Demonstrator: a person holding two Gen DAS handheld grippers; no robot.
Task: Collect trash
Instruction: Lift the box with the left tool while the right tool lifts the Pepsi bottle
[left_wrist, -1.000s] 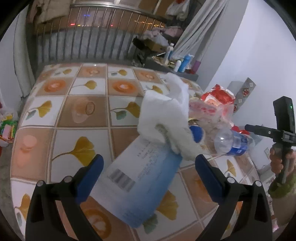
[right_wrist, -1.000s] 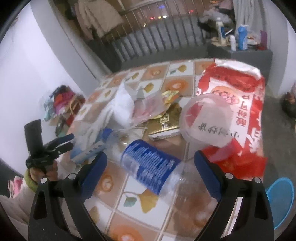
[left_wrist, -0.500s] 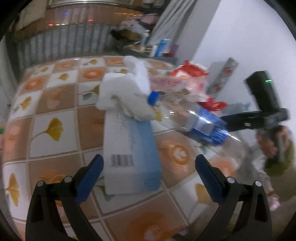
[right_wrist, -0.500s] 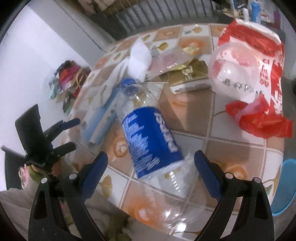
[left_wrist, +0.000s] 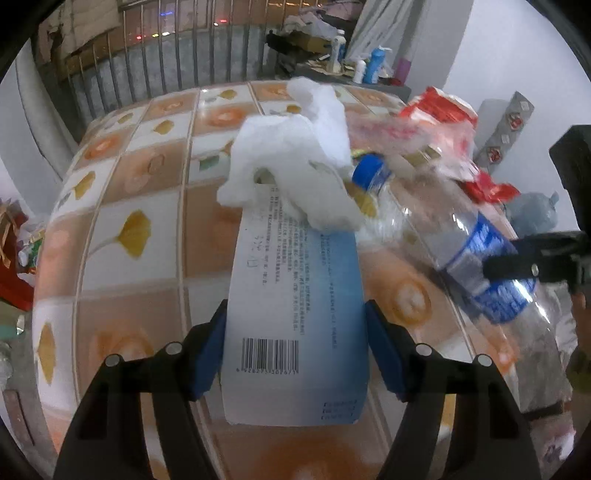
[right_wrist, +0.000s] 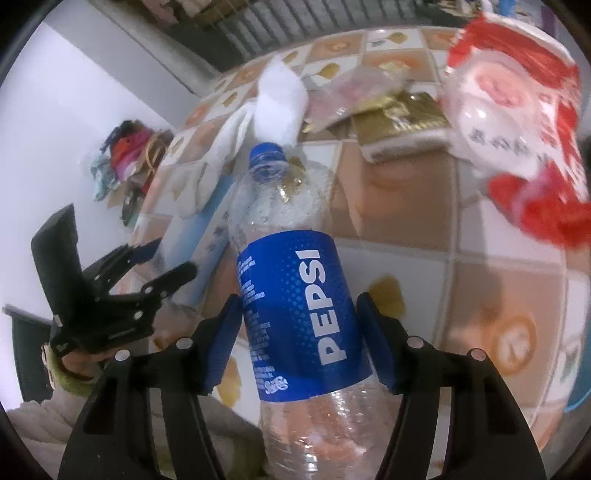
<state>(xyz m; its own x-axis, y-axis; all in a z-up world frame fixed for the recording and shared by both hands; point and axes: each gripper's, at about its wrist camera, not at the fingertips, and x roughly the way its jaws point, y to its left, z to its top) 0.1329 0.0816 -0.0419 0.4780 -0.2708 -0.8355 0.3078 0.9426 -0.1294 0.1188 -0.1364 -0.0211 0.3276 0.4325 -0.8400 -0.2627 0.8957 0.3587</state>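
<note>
The tissue box (left_wrist: 295, 317) is used here as the landmark. It is a long blue and white box with a bar code, and it lies flat on the tiled tabletop (left_wrist: 122, 266). It is squeezed between the blue pads of the left gripper (left_wrist: 295, 350), so the jaws are clamped on its two long sides near the bar code end. A crumpled white tissue (left_wrist: 295, 162) is seen sticking out of the far end of the box.

Just to the right of the box, a clear Pepsi bottle (right_wrist: 295, 295) with a blue cap and a blue label is found. It lies on its side, with its cap close to the tissue. The right gripper (right_wrist: 299, 343) is placed around the label, and its jaws are pressed on both sides of the bottle.

Beyond the bottle, further from the box, a gold packet (right_wrist: 402, 122) and a clear pink wrapper (right_wrist: 354, 92) are seen on the tabletop. Still further to the right of the box, a red and white snack bag (right_wrist: 524, 103) is seen, a little blurred. In the right wrist view, the left gripper (right_wrist: 162, 258) is seen at the near end of the box.
</note>
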